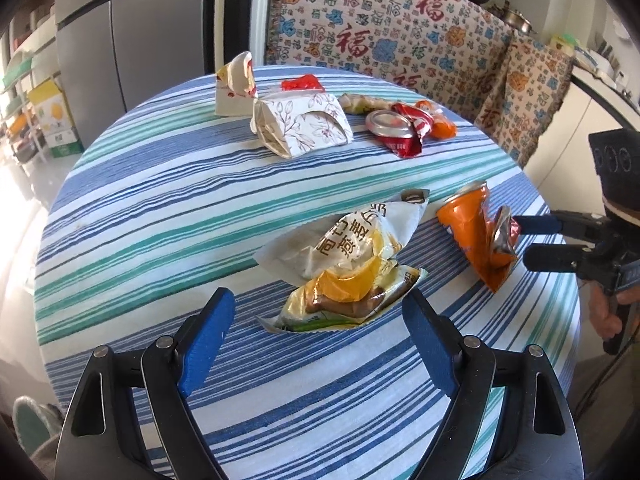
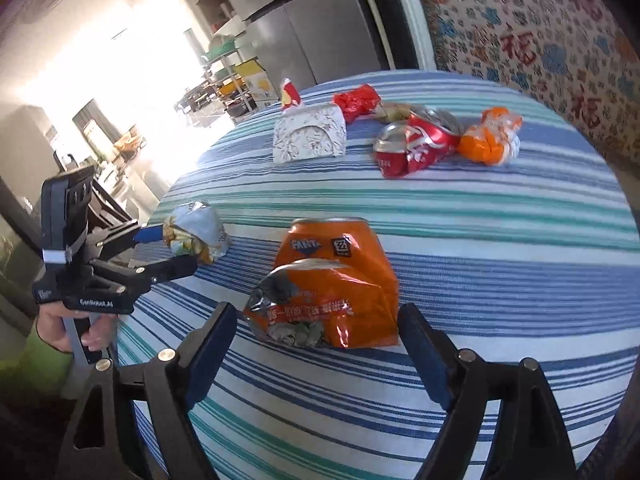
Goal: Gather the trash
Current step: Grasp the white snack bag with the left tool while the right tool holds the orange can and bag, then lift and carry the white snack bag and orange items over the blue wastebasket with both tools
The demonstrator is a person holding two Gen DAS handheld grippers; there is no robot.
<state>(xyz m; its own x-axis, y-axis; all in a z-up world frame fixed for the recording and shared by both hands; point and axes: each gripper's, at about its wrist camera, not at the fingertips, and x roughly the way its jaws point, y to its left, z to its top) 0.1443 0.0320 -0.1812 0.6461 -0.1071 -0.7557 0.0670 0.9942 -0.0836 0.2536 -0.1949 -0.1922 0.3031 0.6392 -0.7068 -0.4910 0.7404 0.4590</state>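
My left gripper [image 1: 318,312] is open, its blue pads either side of a crumpled yellow-white snack bag [image 1: 344,256] on the striped round table [image 1: 160,208]. My right gripper [image 2: 316,324] is open around a crushed orange Fanta can [image 2: 332,280]. In the left wrist view the can [image 1: 476,232] lies right of the bag with the right gripper [image 1: 524,240] at its end. In the right wrist view the left gripper [image 2: 176,246] touches the bag [image 2: 196,232]. Neither jaw is closed on its item.
At the far side lie a floral tissue box [image 1: 304,124], a white paper carton [image 1: 234,84], a red wrapper [image 1: 302,82], a crushed red can [image 1: 400,128] and an orange wrapper [image 2: 490,140]. A patterned sofa [image 1: 400,40] stands behind; a fridge [image 1: 132,32] at left.
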